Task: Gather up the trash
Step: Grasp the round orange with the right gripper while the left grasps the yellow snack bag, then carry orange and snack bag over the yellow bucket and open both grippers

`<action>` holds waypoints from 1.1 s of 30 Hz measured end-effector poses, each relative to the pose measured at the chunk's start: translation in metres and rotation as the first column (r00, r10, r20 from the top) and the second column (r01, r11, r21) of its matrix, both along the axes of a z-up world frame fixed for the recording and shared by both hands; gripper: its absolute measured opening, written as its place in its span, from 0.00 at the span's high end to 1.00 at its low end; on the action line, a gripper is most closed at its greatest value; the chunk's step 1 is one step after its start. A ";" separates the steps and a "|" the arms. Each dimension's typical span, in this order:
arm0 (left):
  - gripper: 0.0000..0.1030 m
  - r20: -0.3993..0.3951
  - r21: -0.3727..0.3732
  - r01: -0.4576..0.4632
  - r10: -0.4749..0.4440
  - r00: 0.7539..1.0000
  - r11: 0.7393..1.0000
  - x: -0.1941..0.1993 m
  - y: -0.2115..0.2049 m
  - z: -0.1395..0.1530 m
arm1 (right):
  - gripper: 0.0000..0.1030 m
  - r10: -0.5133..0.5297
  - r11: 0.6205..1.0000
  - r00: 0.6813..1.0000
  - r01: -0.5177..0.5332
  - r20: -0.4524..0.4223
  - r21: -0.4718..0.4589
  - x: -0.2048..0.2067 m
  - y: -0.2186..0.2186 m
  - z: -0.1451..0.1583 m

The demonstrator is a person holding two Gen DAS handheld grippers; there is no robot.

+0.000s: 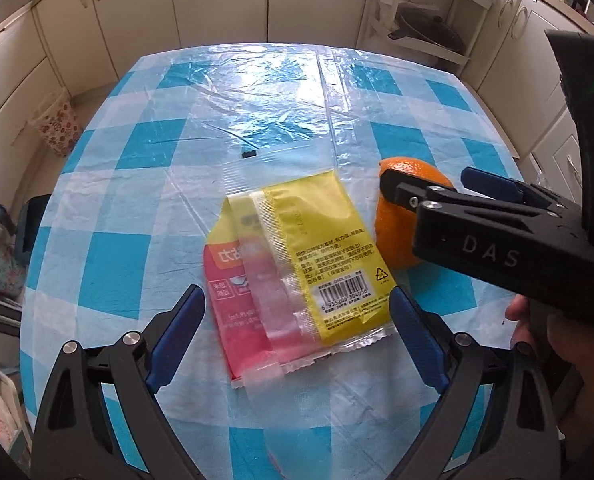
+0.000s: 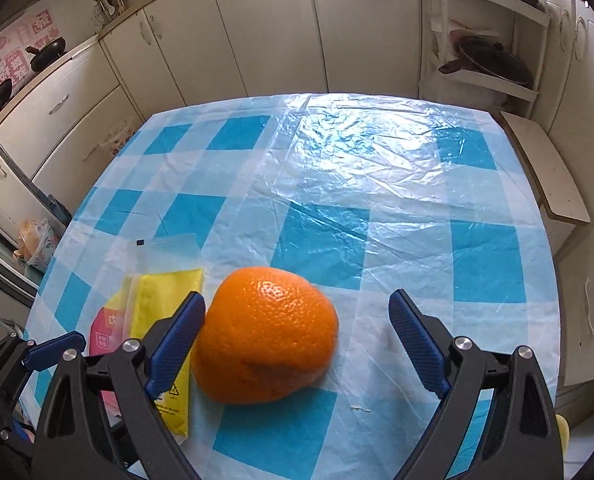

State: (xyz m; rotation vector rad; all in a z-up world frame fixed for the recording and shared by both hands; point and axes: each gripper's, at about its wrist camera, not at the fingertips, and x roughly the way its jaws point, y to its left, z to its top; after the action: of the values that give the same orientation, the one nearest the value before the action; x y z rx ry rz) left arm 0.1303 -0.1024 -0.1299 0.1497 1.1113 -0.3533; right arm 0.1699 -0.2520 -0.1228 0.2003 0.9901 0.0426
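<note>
Two bits of rubbish on the table here: a flat yellow-and-red snack wrapper (image 1: pixel 297 268) lying printed side down, barcode up, and just to its right a domed piece of orange peel (image 2: pixel 265 336), sitting hollow side down as far as I can judge. Both rest on the blue-checked plastic tablecloth (image 2: pixel 357 200), near the front edge.

The left gripper (image 1: pixel 297 332) hangs over the wrapper with its jaws spread wide, blue pads either side of the packet's near end, nothing pinched. The right gripper (image 2: pixel 297 340) is wide too, straddling the peel; its left pad looks just against the peel's flank, the right pad well clear. No grip yet on either.

Now, the risks. That wrapper is thin and flat on a slick, crinkly sheet, so closing from above could simply skate over it, or catch the tablecloth film and drag it up along with the packet. The peel is a hollow shell by the look of it: squeeze off-centre and it may fold, tip or squirt out sideways, and with only one pad near it, closing could shove it rightward first. And the two grippers are working close together, so a clash between them is a real possibility.
</note>
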 end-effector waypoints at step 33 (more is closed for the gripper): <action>1.00 0.066 -0.254 0.063 -0.047 0.997 0.965 -0.032 0.033 0.055 | 0.70 -0.048 0.999 0.995 0.050 0.089 -0.016 -0.076 -0.056 0.050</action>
State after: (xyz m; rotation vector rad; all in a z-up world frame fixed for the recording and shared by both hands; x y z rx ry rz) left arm 0.0985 -0.0691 -0.0753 -0.0381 0.9947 -0.5356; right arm 0.0934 -0.3081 -0.0730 0.2041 0.8966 -0.0023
